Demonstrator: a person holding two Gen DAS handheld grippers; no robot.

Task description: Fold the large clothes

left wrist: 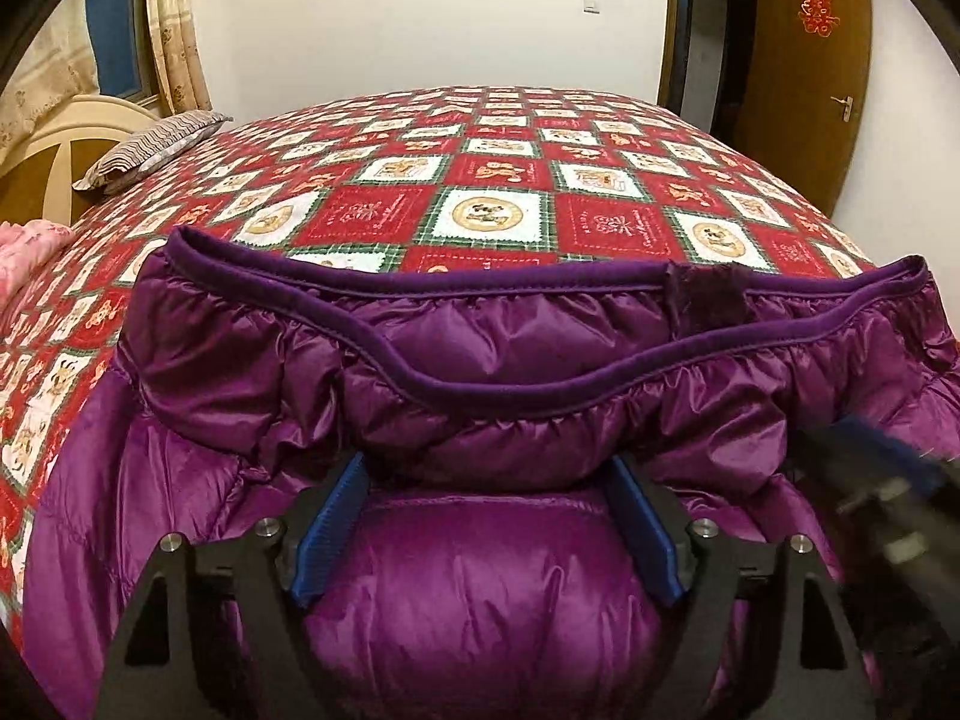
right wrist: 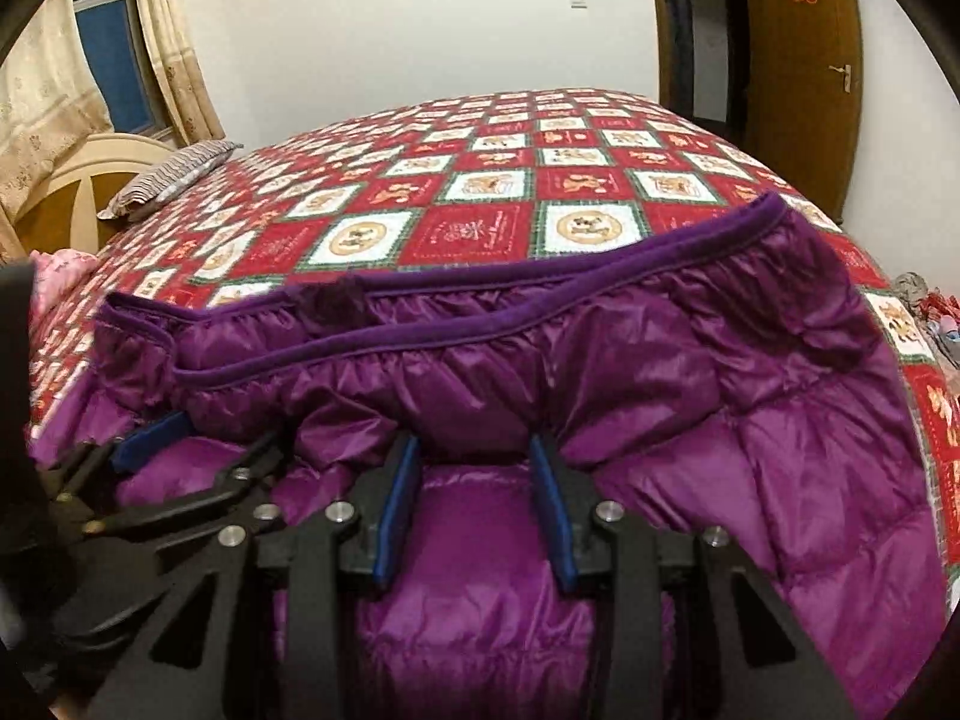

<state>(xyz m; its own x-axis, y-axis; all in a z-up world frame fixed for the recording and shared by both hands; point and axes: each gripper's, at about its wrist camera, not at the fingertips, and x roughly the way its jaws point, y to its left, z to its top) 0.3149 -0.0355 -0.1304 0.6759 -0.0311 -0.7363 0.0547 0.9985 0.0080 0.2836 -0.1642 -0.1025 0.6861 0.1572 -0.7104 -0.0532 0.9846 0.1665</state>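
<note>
White wall and a brown door stand behind the jacket, and under it lies a red checked cover that fills the bed. Beyond the jacket, to the left, a striped pillow rests by the cream headboard, with a curtain above it. A pink cloth lies just left of the jacket at the cover's edge.

The jacket is purple, shiny and quilted, spread on the near part of the bed. Its far part is doubled back toward me, so the dark trimmed hem runs in a wavy line across its top.

My left tongs point down at the near edge of that doubled part. Their blue pads stand wide apart, and padding swells up between them without being pinched, as far as I can see.

My right tongs sit just beside them, further right along the same folded edge. Their pads are drawn much closer and clamp a ridge of the jacket between them.

From the right camera the left tongs show at the jacket's left end, close by.
</note>
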